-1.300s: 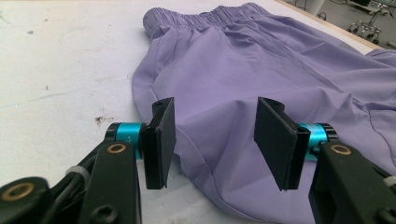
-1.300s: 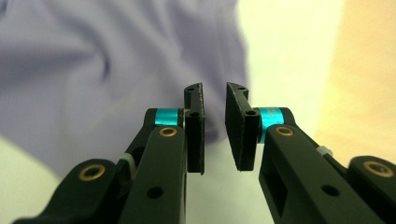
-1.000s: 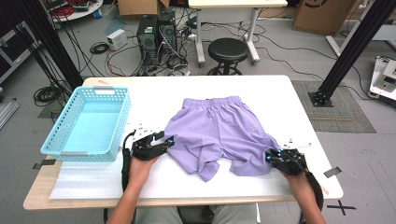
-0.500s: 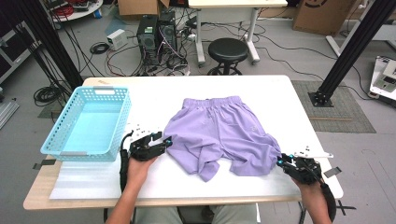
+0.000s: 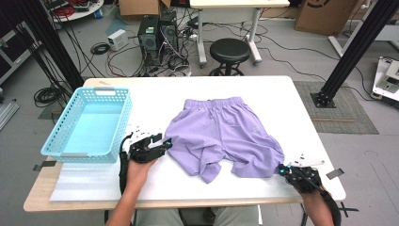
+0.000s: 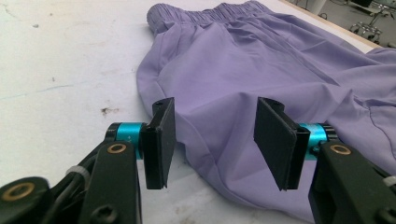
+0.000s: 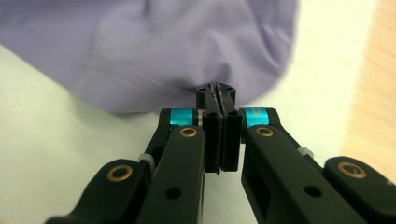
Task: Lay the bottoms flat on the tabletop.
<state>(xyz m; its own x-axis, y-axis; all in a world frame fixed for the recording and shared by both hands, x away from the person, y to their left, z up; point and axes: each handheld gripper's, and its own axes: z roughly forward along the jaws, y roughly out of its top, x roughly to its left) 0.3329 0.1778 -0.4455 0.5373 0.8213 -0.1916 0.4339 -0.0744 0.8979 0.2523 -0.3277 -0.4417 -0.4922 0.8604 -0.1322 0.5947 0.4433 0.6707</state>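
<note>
Purple shorts (image 5: 226, 136) lie spread on the white table (image 5: 155, 94), waistband away from me. My left gripper (image 5: 164, 142) stands open at the shorts' left edge. In the left gripper view the purple shorts (image 6: 261, 60) pass under and between the wide-apart pads of the left gripper (image 6: 215, 140), which do not press on them. My right gripper (image 5: 281, 170) is at the right leg's hem, near the table's front right corner. Its jaws have just been closing. In the right gripper view the right gripper (image 7: 217, 93) has its pads together, tips against the shorts' hem (image 7: 154, 60). I see no cloth between the pads.
A light blue plastic basket (image 5: 56, 150) stands at the table's left side, just left of my left hand. Behind the table are a black stool (image 5: 230, 49), computer towers and floor cables. A black frame post (image 5: 348, 52) rises at the right.
My right gripper has moved right and slightly toward me along the hem of the right leg, and its jaws have come together. The left gripper and the shorts lie as before.
</note>
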